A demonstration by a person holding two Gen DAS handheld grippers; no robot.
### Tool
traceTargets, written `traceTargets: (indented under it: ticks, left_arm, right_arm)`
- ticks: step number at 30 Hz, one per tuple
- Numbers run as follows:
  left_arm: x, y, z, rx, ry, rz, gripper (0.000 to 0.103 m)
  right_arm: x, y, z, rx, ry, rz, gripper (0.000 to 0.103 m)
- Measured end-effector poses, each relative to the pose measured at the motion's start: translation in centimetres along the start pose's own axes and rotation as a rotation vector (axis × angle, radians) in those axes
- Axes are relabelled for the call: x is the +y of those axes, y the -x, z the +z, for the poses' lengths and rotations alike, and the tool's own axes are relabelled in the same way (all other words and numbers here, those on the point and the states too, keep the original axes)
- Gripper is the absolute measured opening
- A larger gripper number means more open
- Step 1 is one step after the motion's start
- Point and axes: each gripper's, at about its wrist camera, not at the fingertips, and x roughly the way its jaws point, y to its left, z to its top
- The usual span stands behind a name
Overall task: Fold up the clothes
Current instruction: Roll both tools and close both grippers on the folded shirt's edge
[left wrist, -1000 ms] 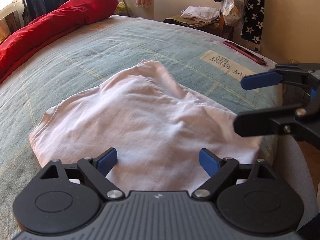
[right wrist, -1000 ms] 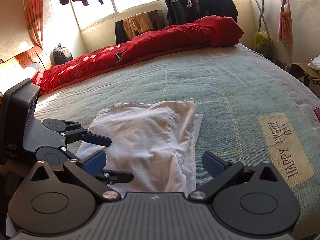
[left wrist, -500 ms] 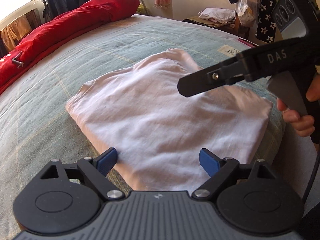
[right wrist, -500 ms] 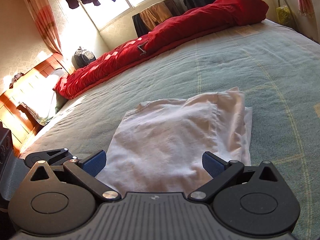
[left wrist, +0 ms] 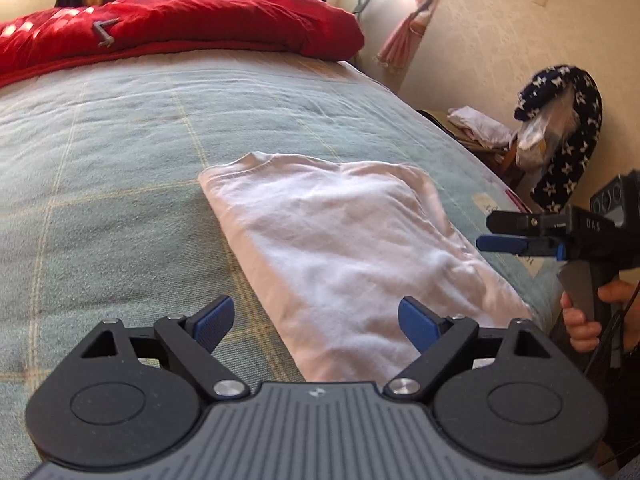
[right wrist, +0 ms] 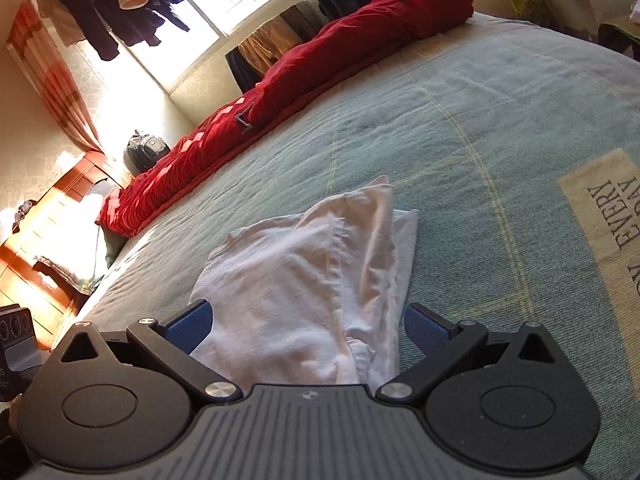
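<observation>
A white T-shirt (left wrist: pixel 360 248), folded into a rough rectangle, lies flat on the blue-green bedspread (left wrist: pixel 100 184). My left gripper (left wrist: pixel 316 320) hovers open over the shirt's near left edge, with nothing between its blue pads. My right gripper (left wrist: pixel 504 236), held by a hand (left wrist: pixel 580 320), shows at the right, beyond the shirt's right edge. In the right wrist view the same shirt (right wrist: pixel 304 280) is rumpled along its right side. There my right gripper (right wrist: pixel 308 322) stands open and low, its fingers on either side of the shirt's near end and not pressing on it.
A red quilt (left wrist: pixel 180 28) runs along the bed's far side. A patch with printed words (right wrist: pixel 608 224) is sewn on the bedspread at the right. A chair with clothes and a star-patterned garment (left wrist: pixel 568 148) stands beside the bed. A wooden dresser (right wrist: pixel 48 240) and a backpack (right wrist: pixel 144 152) are at the left.
Both views have rolled. The left gripper slid toward the shirt's left edge. The right gripper left its place above the shirt, dropped lower and came closer to the shirt's near end.
</observation>
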Motion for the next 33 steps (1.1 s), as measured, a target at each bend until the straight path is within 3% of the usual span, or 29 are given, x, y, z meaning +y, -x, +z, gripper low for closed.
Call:
traceTargets:
  ticks: [5,12,26,33]
  left_arm:
    - [3.0,-1.2,-0.2,0.042,0.205,-0.092,0.082]
    - [4.9,-3.3,0.1,0.070,0.351,-0.207,0.077]
    - [6.9,-7.5,2.2,0.052,0.448,-0.302,0.077]
    - [5.7,-6.6,0.7,0.077,0.415,-0.337,0.077]
  right_arm:
    - [-1.9,-1.6,-0.1,0.072,-0.085,0.022,0.103]
    - [-3.9,-3.3,1.7,0.100,-0.179,0.098,0.103]
    - [-4.8,-7.5,5.6,0.127,-0.182,0.143,0.103]
    - [-4.0,-6.1,3.8,0.151,-0.157,0.148,0.103]
